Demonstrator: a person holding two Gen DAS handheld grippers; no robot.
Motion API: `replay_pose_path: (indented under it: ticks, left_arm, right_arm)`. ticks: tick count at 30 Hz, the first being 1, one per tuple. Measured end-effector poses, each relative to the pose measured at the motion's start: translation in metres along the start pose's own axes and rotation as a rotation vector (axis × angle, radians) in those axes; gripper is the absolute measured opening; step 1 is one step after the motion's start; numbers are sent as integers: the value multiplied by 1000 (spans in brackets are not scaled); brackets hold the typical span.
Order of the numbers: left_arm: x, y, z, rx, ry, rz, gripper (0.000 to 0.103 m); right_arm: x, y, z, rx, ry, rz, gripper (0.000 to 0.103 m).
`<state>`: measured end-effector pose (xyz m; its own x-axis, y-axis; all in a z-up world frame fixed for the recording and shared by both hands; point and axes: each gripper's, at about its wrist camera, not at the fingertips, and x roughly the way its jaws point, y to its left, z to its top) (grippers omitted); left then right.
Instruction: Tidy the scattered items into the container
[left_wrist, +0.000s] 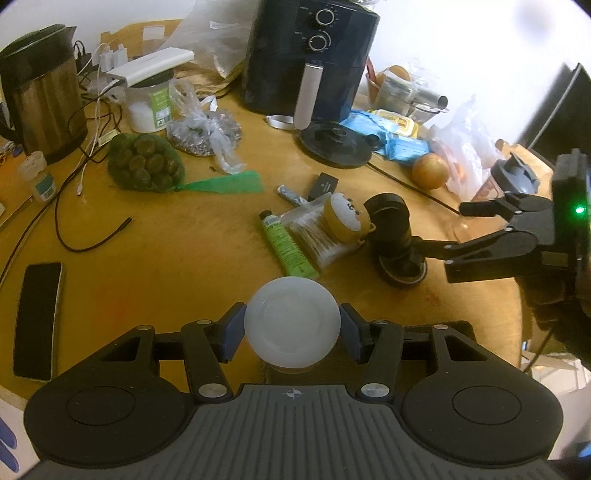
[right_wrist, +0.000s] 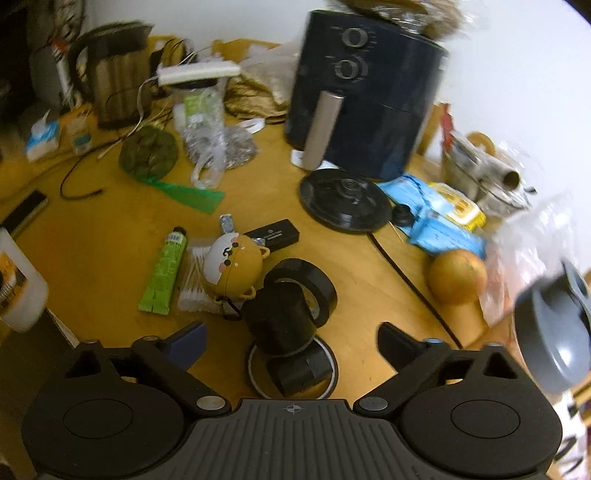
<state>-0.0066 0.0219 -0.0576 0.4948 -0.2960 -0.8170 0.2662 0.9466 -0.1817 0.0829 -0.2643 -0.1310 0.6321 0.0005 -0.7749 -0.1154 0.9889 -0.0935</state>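
Note:
My left gripper (left_wrist: 291, 326) is shut on a round white translucent lid (left_wrist: 291, 325) and holds it above the wooden table (left_wrist: 166, 240). Ahead lie a green tube (left_wrist: 286, 245), a bag of cotton swabs (left_wrist: 317, 236), a yellow bear-shaped case (left_wrist: 347, 218) and a black cylinder (left_wrist: 393, 221). My right gripper (right_wrist: 291, 341) is open, just above stacked black tape rolls (right_wrist: 284, 314); it also shows in the left wrist view (left_wrist: 461, 236) beside the black cylinder. The green tube (right_wrist: 164, 271), swabs (right_wrist: 195, 280) and bear case (right_wrist: 232, 266) lie to its left.
A dark air fryer (left_wrist: 310, 55), a kettle (left_wrist: 40, 92), a kettle base (left_wrist: 336, 142), cables (left_wrist: 74, 177), a phone (left_wrist: 37, 317), a net of green items (left_wrist: 144, 162), an onion (left_wrist: 430, 171) and plastic bags crowd the table. A grey-lidded bottle (right_wrist: 554, 325) stands at right.

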Motion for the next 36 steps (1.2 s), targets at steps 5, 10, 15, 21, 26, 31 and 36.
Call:
replay_pose_path:
  ticks: [5, 10, 15, 21, 26, 31, 36]
  left_arm:
    - [-4, 3, -5, -18, 2, 8, 53]
    - [-8, 7, -9, -40, 0, 16, 53]
    - [-10, 10, -13, -62, 1, 25, 53]
    - [-12, 13, -19, -82, 7, 34, 53]
    - [-14, 17, -23, -94, 11, 41, 53]
    - [-16, 18, -22, -91, 10, 42, 53]
    - [-17, 17, -18, -75, 5, 38, 53]
  right_arm:
    - [16, 13, 2, -138, 6, 1, 89]
    - [35, 26, 3, -249, 36, -3, 78]
    - [51, 33, 4, -289, 54, -7, 73]
    - [67, 43, 4, -356, 61, -42, 68]
    - [82, 43, 6, -358, 83, -74, 61]
    - [82, 38, 6, -324, 85, -65, 60]
    - [72, 36, 7, -292, 83, -61, 60]
